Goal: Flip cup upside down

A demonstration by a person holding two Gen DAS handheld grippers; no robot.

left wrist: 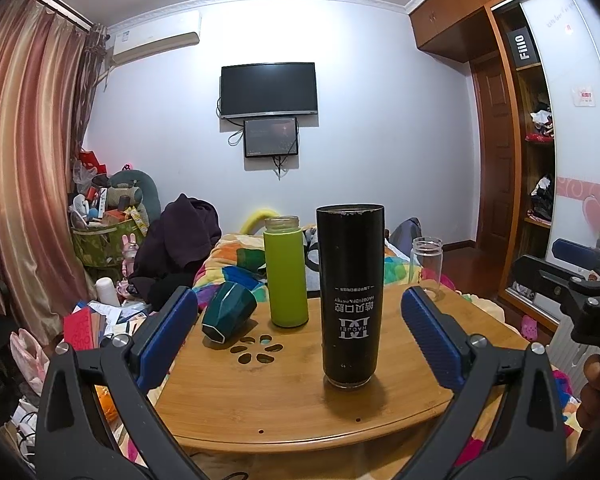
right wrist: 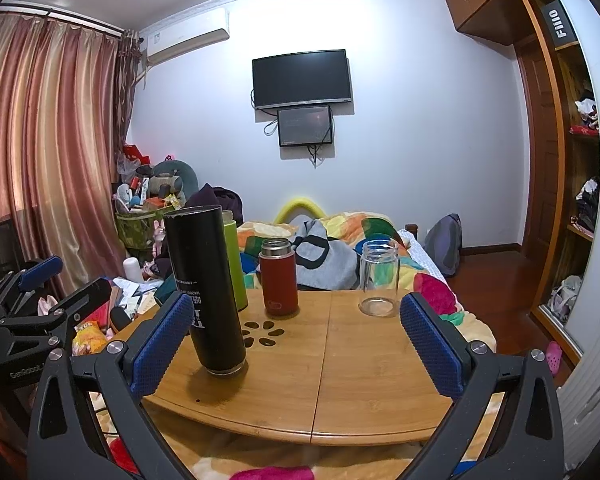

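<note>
A tall black cup (left wrist: 350, 296) stands on the wooden table (left wrist: 284, 400) with its print upside down and its rim on the tabletop; it also shows in the right wrist view (right wrist: 206, 288). My left gripper (left wrist: 298, 328) is open and empty, and the black cup stands between its blue pads, touching neither. My right gripper (right wrist: 296, 336) is open and empty, to the right of the black cup. A lime green bottle (left wrist: 285, 272), a red flask (right wrist: 278, 278) and a clear glass jar (right wrist: 379, 278) stand upright. A dark green faceted cup (left wrist: 228, 312) lies on its side.
The table (right wrist: 364, 380) has petal-shaped cutouts (left wrist: 258, 350) in the middle. A bed with a colourful quilt (right wrist: 340, 232) lies behind it. Clutter and a basket (left wrist: 104, 232) fill the left floor. A wardrobe (right wrist: 572, 160) stands at the right.
</note>
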